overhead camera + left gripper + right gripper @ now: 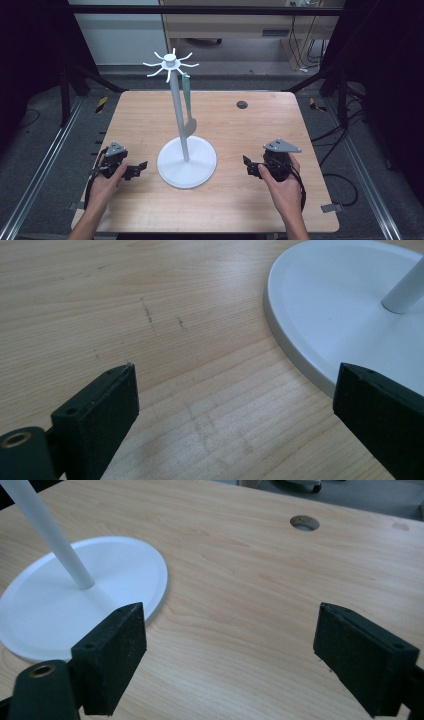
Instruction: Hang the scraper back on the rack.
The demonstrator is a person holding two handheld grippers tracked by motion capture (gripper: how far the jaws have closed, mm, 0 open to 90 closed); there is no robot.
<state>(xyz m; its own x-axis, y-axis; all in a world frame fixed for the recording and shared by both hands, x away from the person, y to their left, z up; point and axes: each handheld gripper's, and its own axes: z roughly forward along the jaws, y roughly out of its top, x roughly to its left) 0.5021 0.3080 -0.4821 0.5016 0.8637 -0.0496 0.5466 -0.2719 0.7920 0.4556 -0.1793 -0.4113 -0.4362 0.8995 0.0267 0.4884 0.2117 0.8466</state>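
White stand [186, 161]: round base sitting flat on the wooden table [240, 200], a little toward my side of the table's middle. A thin white pole [179, 117] rises upright from the base's centre and ends in a cap with curved hooks [170, 63] spreading outward like spokes. I see one grey-green utensil [187, 105] hanging from a hook on the far-right side of the pole, its wider end dangling low, just beside the pole and above the base.

Left gripper [136, 170]: held in my left hand [106, 182], just left of the stand's base, jaws pointed toward it. From the left gripper view the two black jaws stand wide apart with nothing between them but bare table; the base's rim [295, 347] lies ahead and to the right, partly behind the right jaw.

Right gripper [251, 167]: held in my right hand [283, 187], right of the base and a bit farther off than the left one is, jaws also turned toward the stand. In the right gripper view the jaws [232, 662] are spread wide and empty; base [60, 605] and lower pole [55, 540] sit ahead to the left, the base edge near the left jaw.

A small dark round hole [242, 104] in the tabletop lies beyond the stand, to its far right
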